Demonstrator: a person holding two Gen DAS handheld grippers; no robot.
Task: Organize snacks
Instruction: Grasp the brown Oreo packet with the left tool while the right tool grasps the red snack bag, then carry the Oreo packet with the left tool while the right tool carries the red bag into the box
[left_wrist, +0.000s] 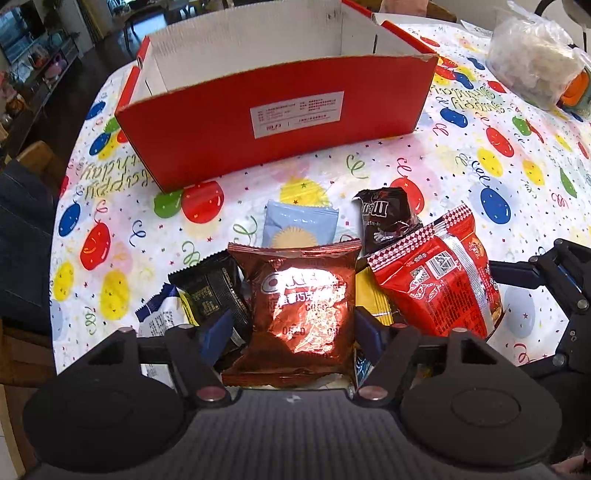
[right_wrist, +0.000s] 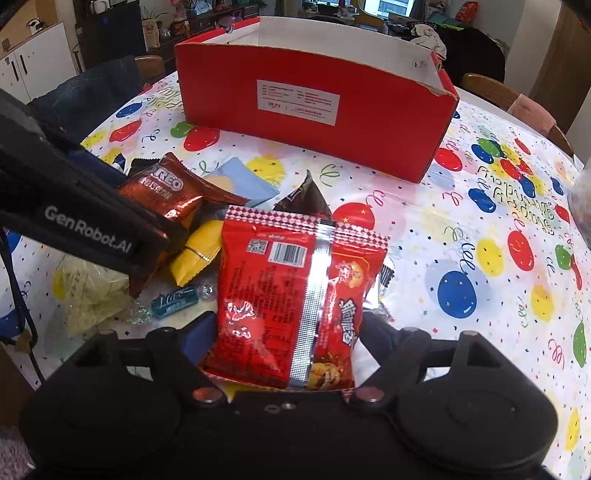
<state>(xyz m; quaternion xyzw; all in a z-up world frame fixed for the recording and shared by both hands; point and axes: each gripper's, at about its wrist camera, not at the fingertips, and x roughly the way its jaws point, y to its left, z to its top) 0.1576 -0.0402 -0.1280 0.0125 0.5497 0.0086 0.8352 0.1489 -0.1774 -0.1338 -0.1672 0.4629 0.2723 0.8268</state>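
Copper foil Oreo packet (left_wrist: 301, 306) sits clamped between the left gripper (left_wrist: 295, 332) jaws, long axis running toward 12 o'clock, top seam pointing at the red box (left_wrist: 273, 118). The right gripper (right_wrist: 284, 339) jaws are closed on the red snack bag (right_wrist: 295, 306), also lengthwise toward 12, seam side up. Between the snack pile and the box's near wall lies a bare strip of worktop (left_wrist: 461, 177); more open cloth spreads at 3 o'clock.

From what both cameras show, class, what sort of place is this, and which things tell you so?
Probably a home dining or living room. A table with a balloon-print birthday tablecloth holds snack packets beside a red cardboard box, with wooden chairs around it and household shelves behind.
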